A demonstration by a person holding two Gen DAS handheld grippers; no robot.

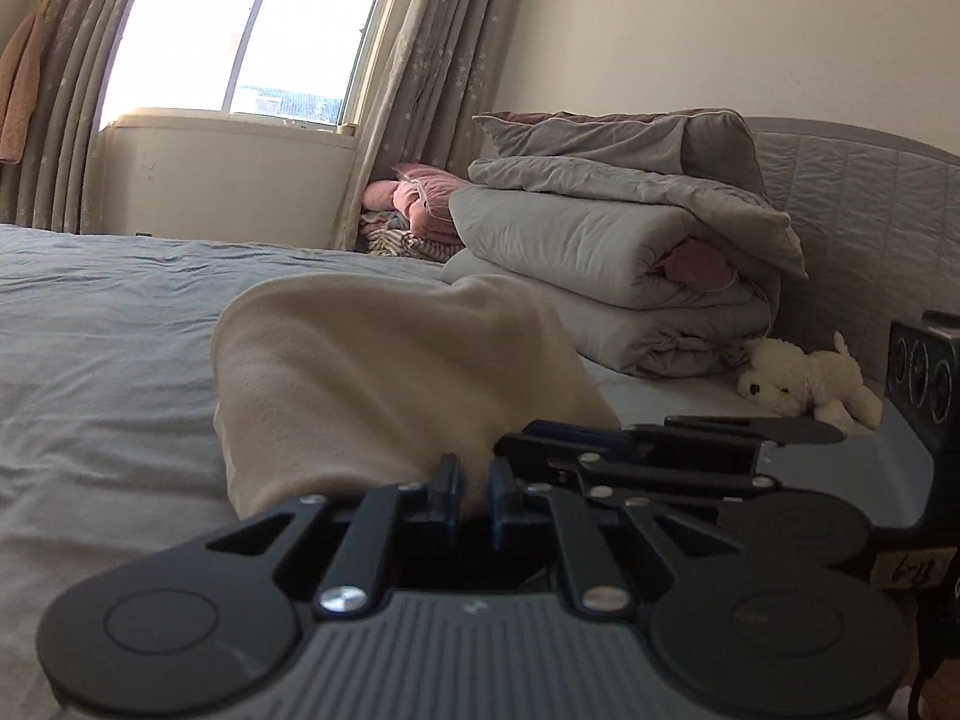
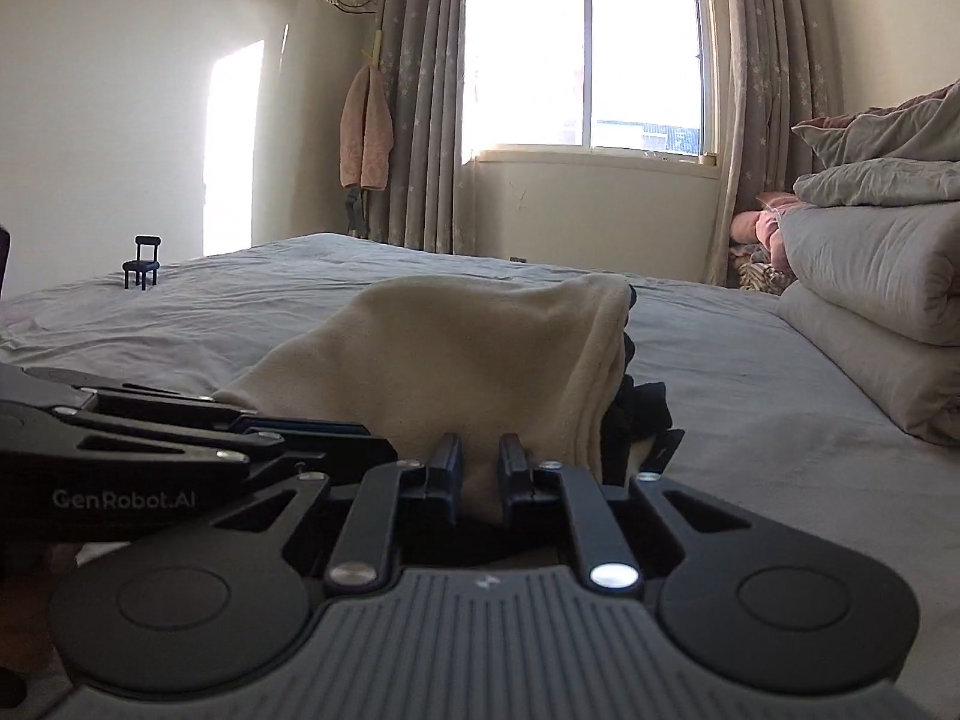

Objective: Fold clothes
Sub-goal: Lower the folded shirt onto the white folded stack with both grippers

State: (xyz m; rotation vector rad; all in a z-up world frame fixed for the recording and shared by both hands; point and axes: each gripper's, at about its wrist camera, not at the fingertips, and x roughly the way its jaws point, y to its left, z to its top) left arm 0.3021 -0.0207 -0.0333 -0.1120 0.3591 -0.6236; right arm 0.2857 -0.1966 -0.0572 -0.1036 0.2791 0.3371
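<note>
A cream garment [image 1: 384,372] is bunched and lifted off the grey bed sheet [image 1: 108,330]. My left gripper [image 1: 474,489] is shut on the garment's near edge, with cloth pinched between its blue pads. In the right wrist view my right gripper [image 2: 480,468] is likewise shut on the near edge of the cream garment [image 2: 468,354]. The two grippers sit side by side: the right gripper [image 1: 564,438] shows to the right in the left wrist view, and the left gripper [image 2: 336,432] shows to the left in the right wrist view. A dark garment [image 2: 636,414] lies against the cream one's right side.
Folded grey quilts [image 1: 600,252] are stacked at the bed's head by a padded headboard [image 1: 852,192], with a white plush dog [image 1: 804,384] beside them. Pink clothes [image 1: 414,204] are piled near the curtain. A small black toy chair [image 2: 142,261] stands on the sheet at far left.
</note>
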